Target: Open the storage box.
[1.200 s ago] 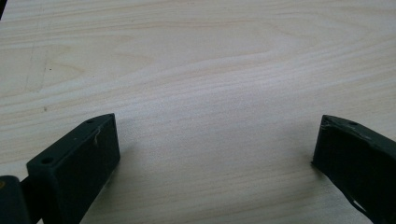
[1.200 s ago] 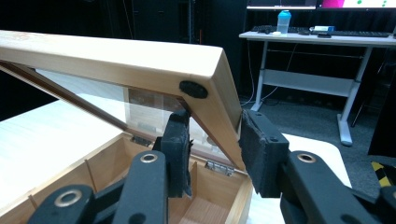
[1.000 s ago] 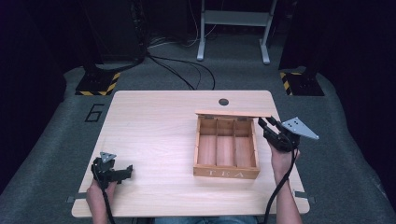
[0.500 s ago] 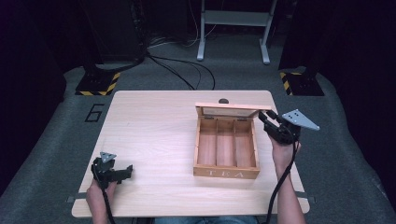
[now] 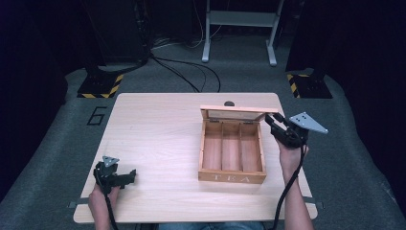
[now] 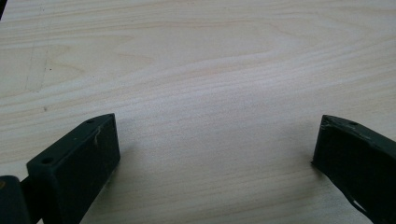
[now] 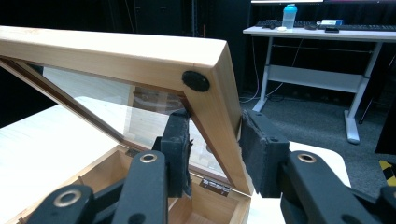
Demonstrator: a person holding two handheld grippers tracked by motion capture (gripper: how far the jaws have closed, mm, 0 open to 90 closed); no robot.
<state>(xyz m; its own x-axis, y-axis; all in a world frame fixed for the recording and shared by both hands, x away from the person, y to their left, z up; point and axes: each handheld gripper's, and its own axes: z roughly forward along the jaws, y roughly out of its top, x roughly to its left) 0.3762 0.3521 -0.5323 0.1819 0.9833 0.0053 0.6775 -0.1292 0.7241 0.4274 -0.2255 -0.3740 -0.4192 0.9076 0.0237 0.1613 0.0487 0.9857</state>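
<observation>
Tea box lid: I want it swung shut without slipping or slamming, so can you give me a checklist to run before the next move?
1. Right gripper clamped on the lid frame's side: ok.
2. Pads on the wood, not the glass pane: ok.
3. Tea box compartments free of anything the lid could trap: ok.
4. Left gripper well away from the box: ok.
5. Hinges sound: cannot tell.
</observation>
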